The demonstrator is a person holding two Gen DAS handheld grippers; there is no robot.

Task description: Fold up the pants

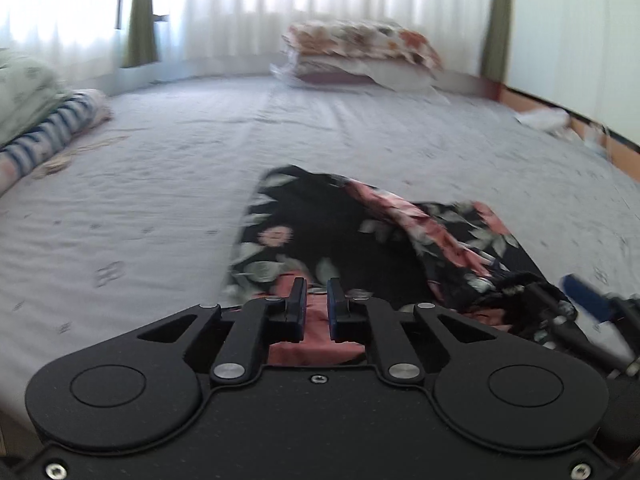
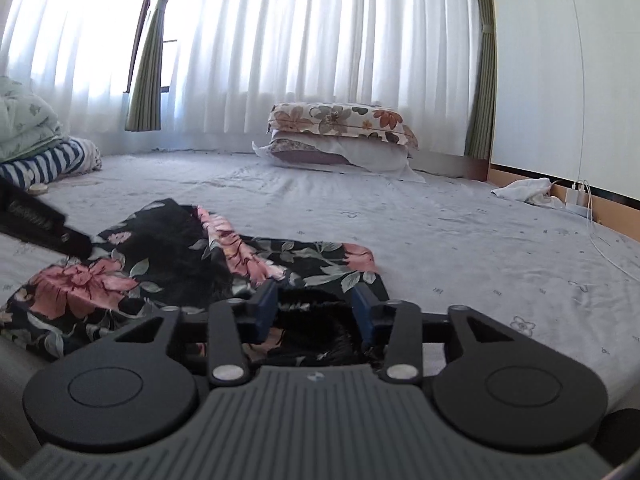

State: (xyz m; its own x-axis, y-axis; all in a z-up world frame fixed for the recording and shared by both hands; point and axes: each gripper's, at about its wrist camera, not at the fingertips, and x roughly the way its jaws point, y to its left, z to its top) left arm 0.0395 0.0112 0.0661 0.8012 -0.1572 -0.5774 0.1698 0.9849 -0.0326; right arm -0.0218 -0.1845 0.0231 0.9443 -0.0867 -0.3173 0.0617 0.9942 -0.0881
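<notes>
Left wrist view: the left gripper [image 1: 316, 294] stands with its jaws narrow, a slim gap between the blue pads. Pink fabric of the pants [image 1: 340, 236] shows in that gap; whether the pads press on it cannot be told. The pants, black with a pink and grey floral print, lie crumpled on the grey bed sheet [image 1: 160, 200] directly ahead of the left gripper. Only this view shows the right gripper [image 1: 588, 300] from outside: it sits at the right edge of the pants, blurred. Left of the pants the sheet is bare up to the striped bedding [image 1: 60, 128].

Right wrist view: the right gripper [image 2: 316, 304] has its jaws partly apart, with dark fabric of the pants [image 2: 180, 260] between the pads; contact cannot be confirmed. Only this view shows the pants' full spread, the near edge hanging toward the bed's edge. Part of the left gripper [image 2: 40, 220] enters at the left side of the pants. Beyond the pants stand stacked floral pillows [image 2: 340, 136] against white curtains [image 2: 320, 40]. Right of the pants the sheet runs open to a white cloth [image 2: 524, 192] and a charger cable [image 2: 588, 208].
</notes>
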